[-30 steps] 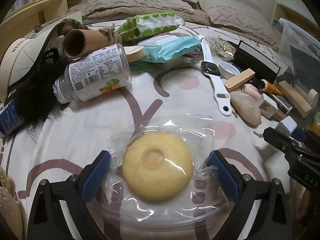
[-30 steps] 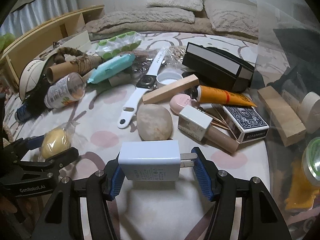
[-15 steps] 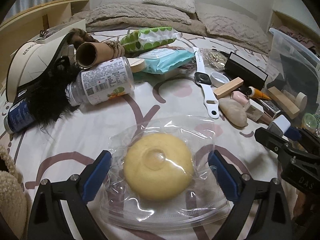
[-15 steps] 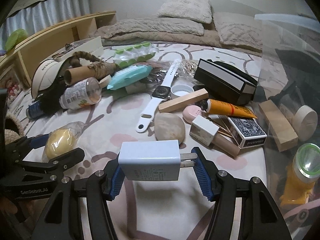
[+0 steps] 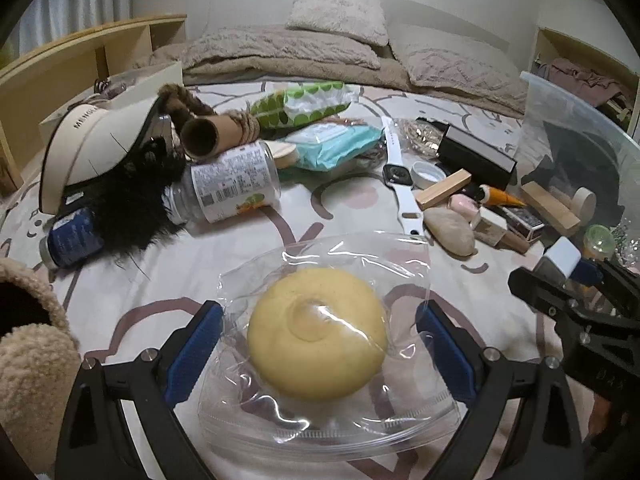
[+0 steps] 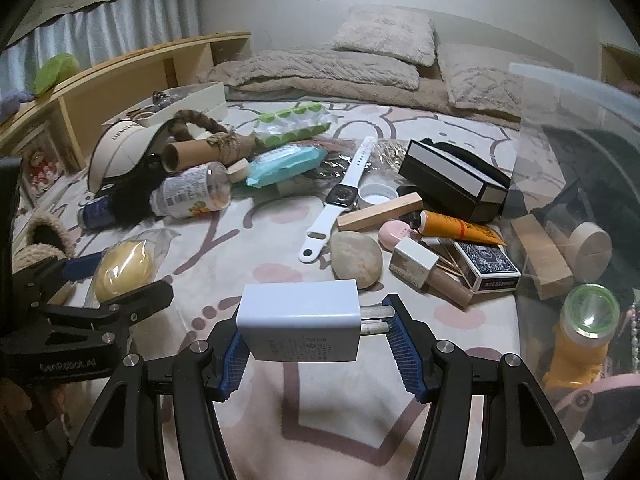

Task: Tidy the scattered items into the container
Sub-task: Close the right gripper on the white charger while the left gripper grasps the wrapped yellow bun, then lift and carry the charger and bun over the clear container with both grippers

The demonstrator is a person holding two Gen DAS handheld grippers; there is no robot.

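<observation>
My left gripper [image 5: 318, 350] is shut on the clear bag of a yellow bun [image 5: 318, 334] and holds it above the patterned bed sheet; it also shows in the right wrist view [image 6: 124, 268]. My right gripper [image 6: 312, 344] is shut on a white plug-in charger [image 6: 298, 326], its prongs against the right pad; the charger also shows in the left wrist view [image 5: 564, 256]. The clear plastic container [image 6: 580, 152] stands at the right, with wooden blocks, a round box and a yellow bottle inside.
Scattered on the bed: a white smartwatch [image 6: 340, 196], stone [image 6: 356, 258], card deck [image 6: 486, 266], orange tube [image 6: 456, 226], black box [image 6: 452, 184], wooden block [image 6: 380, 212], lying jar [image 5: 230, 184], cardboard tube [image 5: 216, 134], wipes pack [image 5: 332, 148], cap [image 5: 96, 148]. A fuzzy slipper [image 5: 24, 340] lies at left.
Both grippers have risen with their loads, so more of the bed and headboard wall shows. The bun and charger stay gripped.
</observation>
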